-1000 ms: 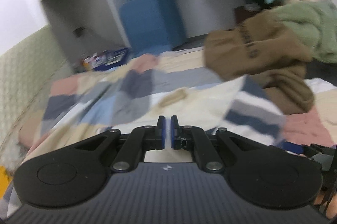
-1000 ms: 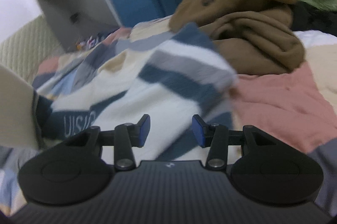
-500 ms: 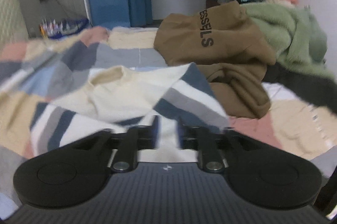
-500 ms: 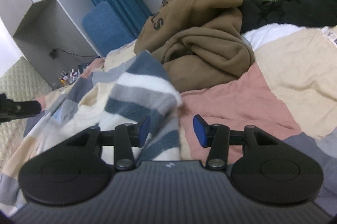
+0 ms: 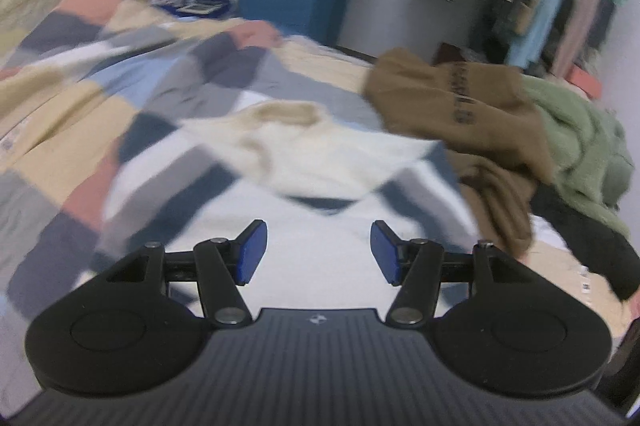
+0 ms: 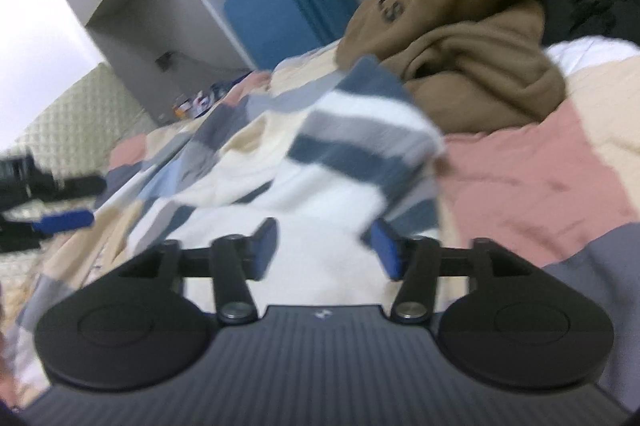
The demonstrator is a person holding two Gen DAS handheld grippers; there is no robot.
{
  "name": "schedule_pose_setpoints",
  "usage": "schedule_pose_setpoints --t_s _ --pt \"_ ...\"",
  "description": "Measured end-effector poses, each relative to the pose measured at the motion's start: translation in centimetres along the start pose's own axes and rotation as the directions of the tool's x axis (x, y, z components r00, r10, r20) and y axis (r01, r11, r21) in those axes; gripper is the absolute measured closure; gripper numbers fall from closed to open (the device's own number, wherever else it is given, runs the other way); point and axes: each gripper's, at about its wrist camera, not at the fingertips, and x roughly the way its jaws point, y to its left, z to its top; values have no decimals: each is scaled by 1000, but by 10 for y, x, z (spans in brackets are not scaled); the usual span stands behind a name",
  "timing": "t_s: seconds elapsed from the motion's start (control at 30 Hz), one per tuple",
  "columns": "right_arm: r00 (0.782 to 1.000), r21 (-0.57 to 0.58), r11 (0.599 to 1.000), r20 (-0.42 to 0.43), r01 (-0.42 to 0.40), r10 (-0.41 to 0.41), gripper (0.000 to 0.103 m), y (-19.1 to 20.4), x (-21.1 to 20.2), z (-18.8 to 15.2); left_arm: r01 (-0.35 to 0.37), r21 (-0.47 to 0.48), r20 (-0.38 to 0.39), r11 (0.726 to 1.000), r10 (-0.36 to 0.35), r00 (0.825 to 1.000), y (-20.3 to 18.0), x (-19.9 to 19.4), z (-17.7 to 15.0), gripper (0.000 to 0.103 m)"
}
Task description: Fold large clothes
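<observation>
My left gripper (image 5: pixel 319 252) has just been opening, its blue pads spread with nothing between them, above the fuzzy cream sweater with navy and grey stripes (image 5: pixel 320 154) lying on the patchwork quilt (image 5: pixel 72 106). My right gripper (image 6: pixel 325 249), likewise just widened, pinches nothing (a crumpled brown hoodie (image 6: pixel 460 38) lies beyond).

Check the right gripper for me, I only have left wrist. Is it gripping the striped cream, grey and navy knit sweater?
Observer: No. The right gripper has just been opening its jaws; the striped knit sweater lies beyond them, unpinched.
Operator: What's right of the sleeve?
Observer: A pink patch of the patchwork quilt, bare.
Operator: See my gripper?
Observer: Yes, the left gripper is far left of the sweater, jaws just opened, empty.
</observation>
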Motion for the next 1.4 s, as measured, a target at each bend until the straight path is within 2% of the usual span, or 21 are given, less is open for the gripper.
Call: schedule_pose_setpoints --t_s 0.17,0.3,0.4,0.5,0.57,0.7,0.77,0.8,0.83,0.87,0.9,0.93,1.0,1.1,1.2,1.4 --pt "999 2 999 -19 40 -40 39 4 11 -2 -55 -71 -10 996 54 998 75 2 -30 40" --pt "991 43 991 -39 127 -125 39 -11 16 -2 -76 -137 -44 988 70 997 122 14 -56 40" --pt "979 91 976 -66 197 -191 38 -24 21 -3 -81 -169 -41 982 75 996 146 16 -74 40" --pt "976 173 963 -107 205 -189 38 -34 27 -4 -93 -166 -12 982 92 996 152 8 -84 40" --pt "972 169 961 -116 221 -203 38 -33 30 -5 -82 -154 -13 985 81 997 149 3 -85 40" --pt "977 145 972 -135 186 -167 39 -34 36 -15 -92 -60 30 994 94 995 136 -12 -91 40" --pt "980 162 974 -151 156 -132 39 -37 39 -19 -92 -60 25 994 93 995 136 -13 -95 40" --pt "980 164 975 -158 147 -122 41 -38 41 -21 -85 -75 21 994 87 996 140 -14 -98 40" --pt "981 147 979 -151 145 -122 50 -37 41 -23 -85 -100 13 991 87 996 145 -14 -101 40" --pt "980 126 980 -149 152 -133 56 -33 42 -23 -90 -126 6 988 91 996 150 -15 -103 40" --pt "977 102 981 -149 166 -150 70 -30 41 -23 -92 -158 -1 983 93 996 157 -15 -105 40" --pt "977 77 982 -142 173 -161 79 -28 40 -24 -83 -201 -5 976 84 996 165 -17 -107 40" --pt "982 47 988 -130 145 -138 88 -23 36 -21 -28 -295 6 955 31 1000 182 -22 -106 40" --pt "993 -17 996 -79 86 -87 89 -12 24 -12 8 -404 35 915 7 999 205 -32 -103 40" --pt "994 -30 995 -50 93 -94 89 -11 16 -8 -7 -454 34 891 25 999 218 -34 -103 40" --pt "980 23 986 -115 165 -161 87 -27 30 -16 -32 -503 -56 864 4 998 229 -13 -111 40"
